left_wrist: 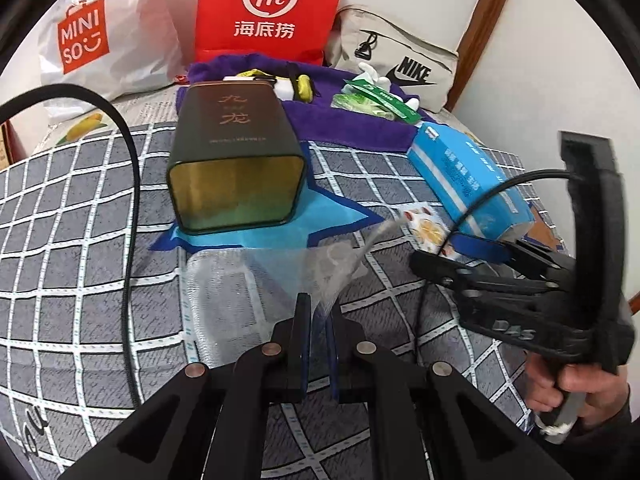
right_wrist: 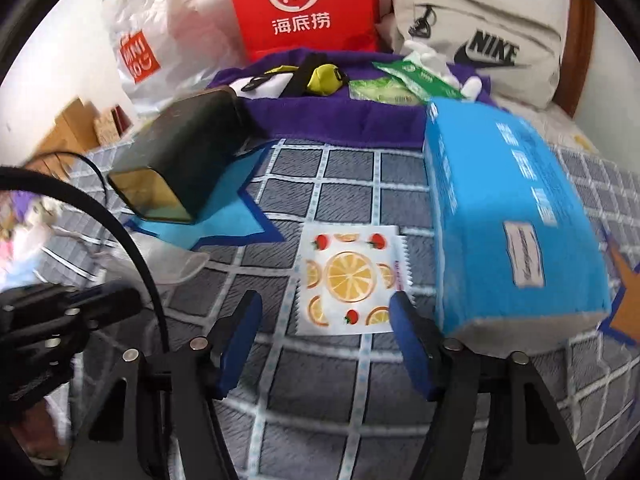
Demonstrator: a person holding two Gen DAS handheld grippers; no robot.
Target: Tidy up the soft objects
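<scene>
My left gripper (left_wrist: 318, 312) is shut on the edge of a clear plastic bag (left_wrist: 256, 280) that lies on the checked bed cover (left_wrist: 80, 240). My right gripper (right_wrist: 326, 316) is open, its blue pads either side of the near edge of a fruit-print packet (right_wrist: 346, 278) with orange slices and strawberries; it also shows in the left wrist view (left_wrist: 430, 230). A blue tissue pack (right_wrist: 504, 216) lies just right of the packet. The right gripper shows in the left wrist view (left_wrist: 472, 248) at the right.
A dark square tin (left_wrist: 236, 160) lies on its side on a blue star patch. A purple towel (left_wrist: 352, 120) behind holds a green wipes pack (left_wrist: 376, 100) and small yellow items. A Miniso bag (left_wrist: 88, 40), red Haidilao bag (left_wrist: 268, 8) and Nike pouch (left_wrist: 400, 60) stand at the back.
</scene>
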